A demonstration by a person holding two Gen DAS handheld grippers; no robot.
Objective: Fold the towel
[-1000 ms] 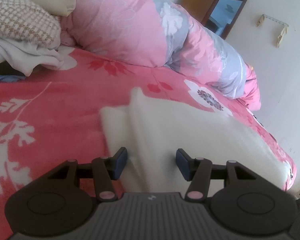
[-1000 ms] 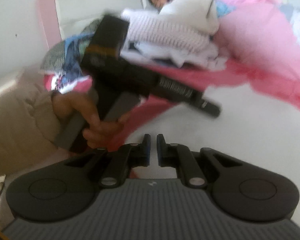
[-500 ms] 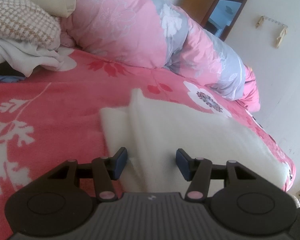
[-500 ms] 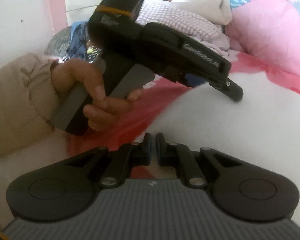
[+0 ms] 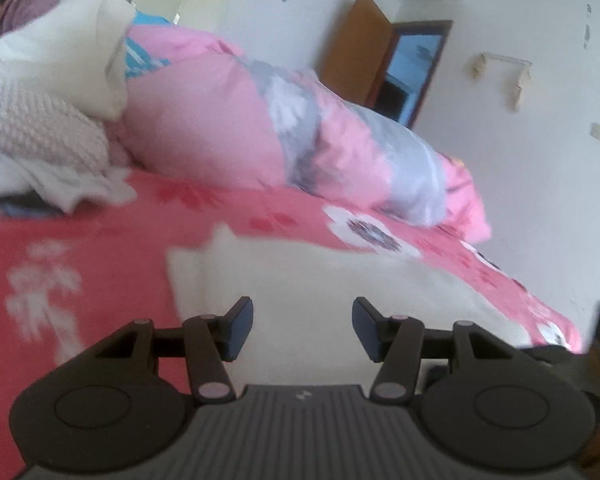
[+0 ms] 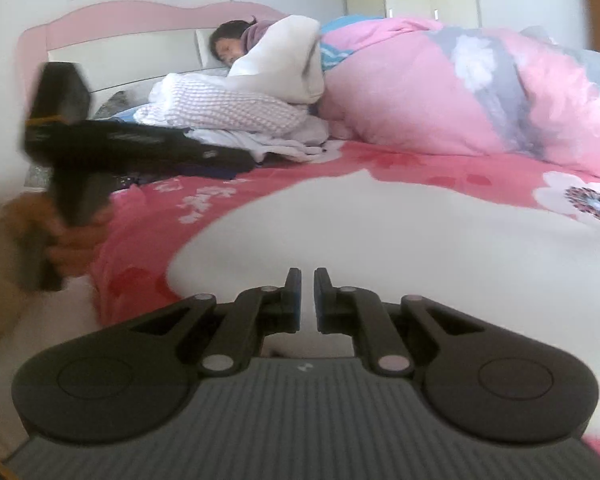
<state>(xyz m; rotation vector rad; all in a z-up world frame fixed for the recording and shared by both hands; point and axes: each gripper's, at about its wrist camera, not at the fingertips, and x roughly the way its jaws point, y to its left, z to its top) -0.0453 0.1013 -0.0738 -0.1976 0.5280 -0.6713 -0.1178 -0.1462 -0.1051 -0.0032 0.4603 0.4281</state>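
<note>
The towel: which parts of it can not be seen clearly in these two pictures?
- Near edge of the towel: left wrist view, hidden behind the left gripper.
- Its right end: left wrist view, hidden by a dark object at the frame's edge.
- Near edge: right wrist view, hidden behind the right gripper.
- Folds and layers: both views, blurred.

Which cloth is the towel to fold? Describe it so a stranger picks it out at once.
Start at the bed with the pink headboard and its red flowered blanket. The towel lies spread flat on that blanket at the near edge, in front of both grippers. It is plain cream white with no pattern, unlike the crumpled clothes pile and the pink and grey quilt behind it.
</note>
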